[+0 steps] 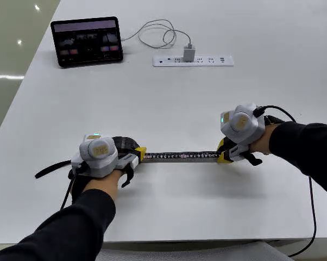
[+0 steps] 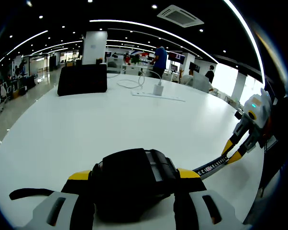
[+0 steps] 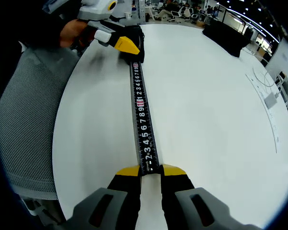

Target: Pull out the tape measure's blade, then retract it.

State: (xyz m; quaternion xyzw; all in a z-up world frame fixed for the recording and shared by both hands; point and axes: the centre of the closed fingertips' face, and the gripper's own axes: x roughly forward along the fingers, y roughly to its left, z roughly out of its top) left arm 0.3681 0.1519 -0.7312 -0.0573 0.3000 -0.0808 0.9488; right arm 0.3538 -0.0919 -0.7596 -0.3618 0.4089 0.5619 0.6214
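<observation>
White counter (image 1: 169,103) stretches across my head view, mostly bare. Up at 11 o'clock a tablet (image 1: 87,41) stands propped with its screen lit. Near 12 o'clock lies a white power strip (image 1: 193,60) with a charger (image 1: 189,53) plugged in, its cable (image 1: 155,30) looping toward the tablet.

My left gripper (image 2: 134,176) sits at 8 o'clock in the head view. Its yellow-tipped jaws are closed against both sides of the black tape measure (image 1: 125,145), clamping the case. The case rests on the counter, and its black strap (image 1: 52,168) trails out toward 9 o'clock.

My right gripper (image 3: 151,170) is at 3 o'clock in the head view, well apart from the left one. Its jaws are pressed nearly together, pinching the free end of the blade (image 3: 143,120).

The blade is pulled out and runs straight between the two grippers, from the case at the 9 o'clock end to the pinched tip at the 3 o'clock end. It lies low along the counter; I cannot tell whether it touches. In the right gripper view it runs toward 12 o'clock, dark with pale numerals, one of them marked in red.

At 9 o'clock in that view a grey mesh chair (image 3: 29,120) stands just beside the counter's edge. The left gripper view looks past the counter into an open office with ceiling lights.
</observation>
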